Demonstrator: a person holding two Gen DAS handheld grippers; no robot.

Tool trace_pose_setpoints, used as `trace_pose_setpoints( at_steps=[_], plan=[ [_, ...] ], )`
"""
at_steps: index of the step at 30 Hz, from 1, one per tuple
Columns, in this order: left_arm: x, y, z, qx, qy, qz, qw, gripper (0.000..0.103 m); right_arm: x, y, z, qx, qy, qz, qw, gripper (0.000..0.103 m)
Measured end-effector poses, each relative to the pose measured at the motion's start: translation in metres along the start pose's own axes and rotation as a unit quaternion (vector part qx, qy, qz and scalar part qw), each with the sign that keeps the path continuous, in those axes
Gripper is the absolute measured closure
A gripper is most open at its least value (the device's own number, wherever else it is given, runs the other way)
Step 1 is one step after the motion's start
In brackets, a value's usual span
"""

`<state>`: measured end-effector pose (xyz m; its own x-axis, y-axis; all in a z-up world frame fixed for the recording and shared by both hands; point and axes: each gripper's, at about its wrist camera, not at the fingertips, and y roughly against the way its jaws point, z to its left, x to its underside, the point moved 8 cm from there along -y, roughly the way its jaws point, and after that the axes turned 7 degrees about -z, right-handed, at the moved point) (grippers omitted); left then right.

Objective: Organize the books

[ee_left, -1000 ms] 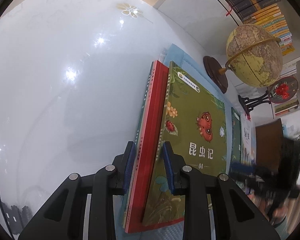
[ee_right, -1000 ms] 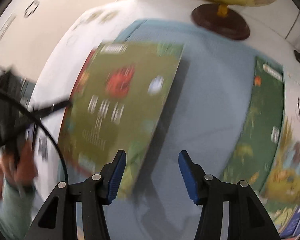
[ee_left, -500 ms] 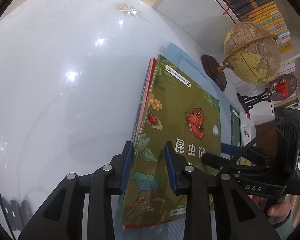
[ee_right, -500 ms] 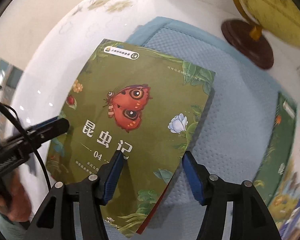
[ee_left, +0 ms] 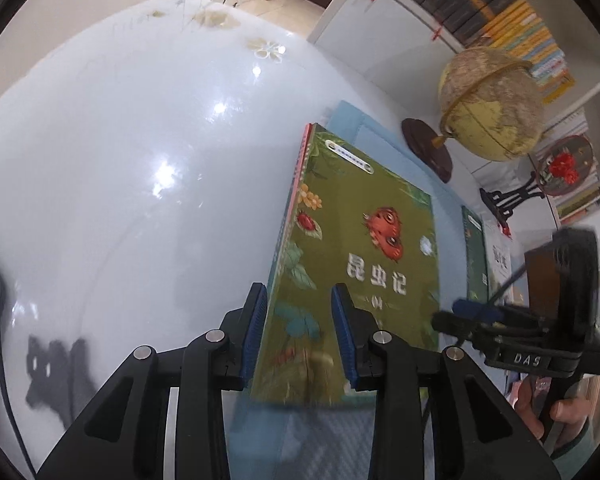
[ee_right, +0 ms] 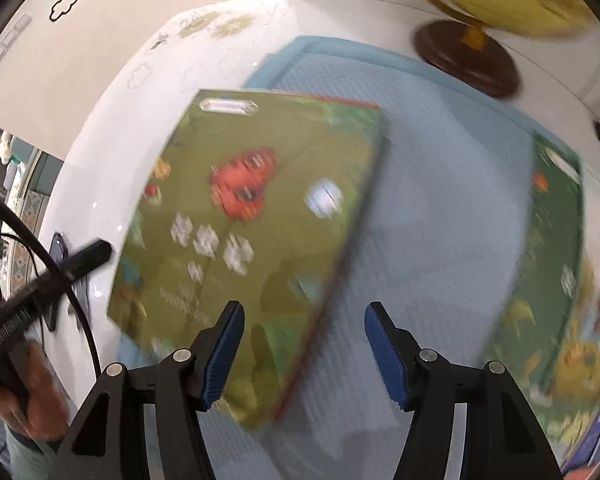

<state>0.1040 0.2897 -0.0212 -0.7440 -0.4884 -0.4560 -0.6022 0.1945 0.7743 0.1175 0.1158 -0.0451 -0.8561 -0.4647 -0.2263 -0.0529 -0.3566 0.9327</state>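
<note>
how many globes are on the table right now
1. The globe stands on its dark round base at the far edge of the table, just beyond the blue mat. Others could sit outside these views.

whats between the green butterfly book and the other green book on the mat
Only bare blue mat between the butterfly book and the other green book, clearest in the right wrist view; the left wrist view agrees.
</note>
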Motion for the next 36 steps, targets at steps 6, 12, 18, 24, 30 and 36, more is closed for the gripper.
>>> trace_pose_setpoints(
  at_steps=[6, 12, 18, 24, 30, 36],
  plan=[
    [0.031, 0.009, -0.032, 0.047, 0.006, 0.013, 0.9988, 0.073, 0.071, 0.042, -0.029, 0.01, -0.038, -0.029, 0.999, 0.042],
    [0.057, 0.002, -0.096, 0.096, -0.05, 0.049, 0.9929, 0.073, 0.095, 0.084, -0.11, 0.034, -0.137, -0.07, 0.987, 0.042],
    [0.078, -0.019, -0.169, 0.114, -0.122, 0.087, 0.9821, 0.073, 0.112, 0.117, -0.182, 0.027, -0.226, -0.124, 0.966, 0.041],
    [0.078, -0.073, -0.238, 0.133, -0.115, 0.128, 0.9761, 0.073, 0.086, 0.131, -0.226, 0.074, -0.218, -0.178, 0.957, 0.051],
    [0.085, -0.119, -0.294, 0.133, -0.102, 0.142, 0.9756, 0.073, 0.057, 0.118, -0.282, 0.074, -0.217, -0.15, 0.962, 0.052],
    [0.091, -0.157, -0.312, 0.094, -0.124, 0.144, 0.9772, 0.073, 0.023, 0.084, -0.32, 0.079, -0.201, -0.128, 0.968, 0.052]
  ],
)
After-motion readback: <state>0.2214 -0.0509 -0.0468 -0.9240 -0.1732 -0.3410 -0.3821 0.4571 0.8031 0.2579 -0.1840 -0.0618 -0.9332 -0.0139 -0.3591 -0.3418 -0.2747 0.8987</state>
